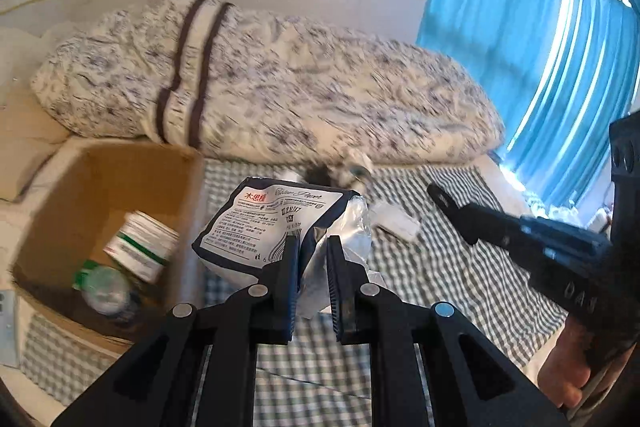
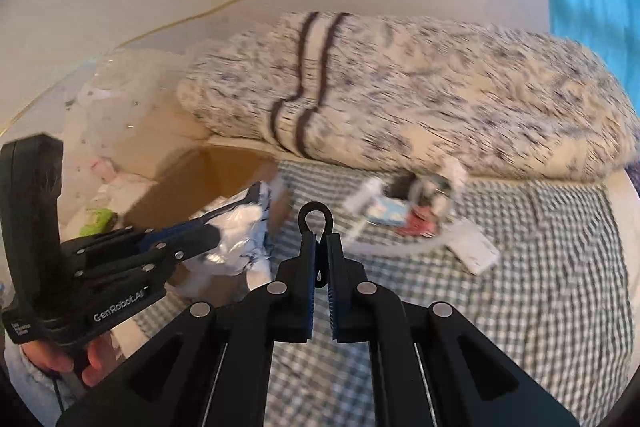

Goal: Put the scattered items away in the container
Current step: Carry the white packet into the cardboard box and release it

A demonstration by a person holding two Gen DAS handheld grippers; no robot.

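Observation:
My left gripper is shut on a navy-and-white tissue pack, held just right of an open cardboard box. A white jar with a green band and a green-capped bottle lie inside the box. In the right wrist view, my right gripper is shut on a small black looped item above the checked bedspread. The left gripper with the tissue pack shows beside the box. The right gripper enters the left wrist view from the right.
Scattered items lie at the foot of the patterned duvet roll: a blue-white packet, a red item, a round metallic thing, a white cable and a white card. A blue curtain hangs at the right.

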